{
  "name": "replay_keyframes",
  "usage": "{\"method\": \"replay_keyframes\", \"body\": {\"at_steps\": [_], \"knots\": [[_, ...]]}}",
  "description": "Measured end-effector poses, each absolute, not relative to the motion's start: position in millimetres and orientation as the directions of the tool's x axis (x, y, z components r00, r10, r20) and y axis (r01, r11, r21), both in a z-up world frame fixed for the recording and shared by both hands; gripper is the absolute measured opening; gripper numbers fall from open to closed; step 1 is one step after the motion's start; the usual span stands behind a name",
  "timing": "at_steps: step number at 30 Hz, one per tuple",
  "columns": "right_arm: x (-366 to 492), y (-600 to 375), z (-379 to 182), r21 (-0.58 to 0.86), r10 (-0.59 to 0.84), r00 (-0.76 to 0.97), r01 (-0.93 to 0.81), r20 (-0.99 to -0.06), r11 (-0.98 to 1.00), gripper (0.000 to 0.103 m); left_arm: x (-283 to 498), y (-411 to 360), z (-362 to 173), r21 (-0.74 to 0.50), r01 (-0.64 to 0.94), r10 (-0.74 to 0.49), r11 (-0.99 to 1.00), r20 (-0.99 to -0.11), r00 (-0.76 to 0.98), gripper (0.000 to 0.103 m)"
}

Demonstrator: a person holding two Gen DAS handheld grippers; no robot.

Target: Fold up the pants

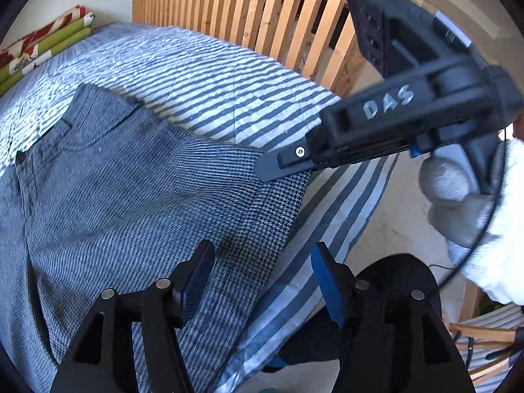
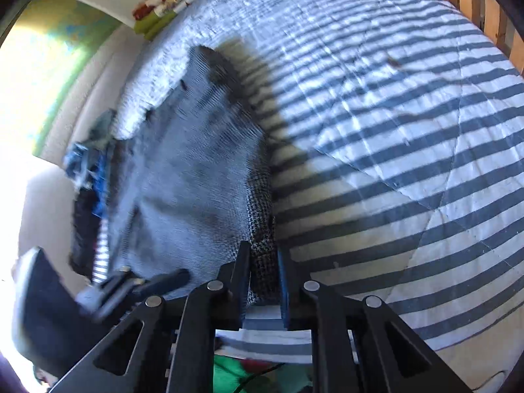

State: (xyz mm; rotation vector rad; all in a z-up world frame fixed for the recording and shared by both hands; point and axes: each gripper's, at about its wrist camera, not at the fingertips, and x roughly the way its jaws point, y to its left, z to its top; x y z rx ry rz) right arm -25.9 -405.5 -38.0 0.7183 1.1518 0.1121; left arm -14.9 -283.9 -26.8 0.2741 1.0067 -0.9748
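Pants point(image 1: 131, 177) lie flat on the striped quilt point(image 1: 203, 75), waistband toward the far left corner of the bed, the leg end reaching the near edge where I'm working. In the right wrist view the same houndstooth cloth point(image 2: 196, 163) runs away from the camera toward the left side of the bed.

Right gripper point(image 2: 263, 275): jaws drawn nearly together, pinching a thick fold of the pants' edge between the pads. Left gripper point(image 1: 262, 278): jaws spread, nothing between them, hovering over the leg near the bed's near edge. From the left wrist the right gripper's point(image 1: 281, 163) tip sits at the right-hand edge of the fabric.

Risks, as I judge them:
- Only one side is held. Lifting now would drag the cloth askew and leave a crooked fold.
- The pinched bunch looks thick; layers could slip out under pull.
- The pads may have caught quilt along with the pants; I cannot tell. If so, the cover lifts too.
- The fabric lies close to the near edge, so a tug that way could slide it off.

Surface: soft quilt, blue and white stripes, lightly wrinkled, strong sunlight and hard shadows. Room: wooden slatted frame point(image 1: 278, 16) along the far side, folded green and red bedding point(image 1: 42, 42) at the far left corner, pale wall beyond.
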Motion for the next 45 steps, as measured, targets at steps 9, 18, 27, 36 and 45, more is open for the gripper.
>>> {"method": "replay_keyframes", "body": {"at_steps": [9, 18, 27, 36, 45], "knots": [[-19, -391, -11, 0.625, 0.498, 0.438, 0.215, -0.749, 0.751, 0.013, 7, -277, -25, -0.306, 0.715, -0.629, 0.629, -0.741, 0.235, 0.027], [14, -402, -2, 0.622, 0.468, 0.515, 0.175, -0.718, 0.763, 0.051, 12, -230, -13, -0.373, 0.678, -0.677, 0.633, -0.693, 0.250, 0.012], [120, -400, -39, 0.573, 0.424, 0.469, 0.238, -0.775, 0.785, 0.053, 15, -195, 2, -0.458, 0.627, -0.724, 0.630, -0.639, 0.261, 0.012], [151, -358, -16, 0.500, 0.372, 0.459, 0.194, -0.807, 0.844, 0.008, 10, -139, 23, -0.519, 0.568, -0.748, 0.639, -0.592, 0.299, 0.012], [165, -214, 56, 0.408, 0.376, 0.486, -0.042, -0.789, 0.912, 0.008, -11, 13, 22, -0.564, 0.371, -0.673, 0.737, -0.568, 0.474, 0.012]]}}
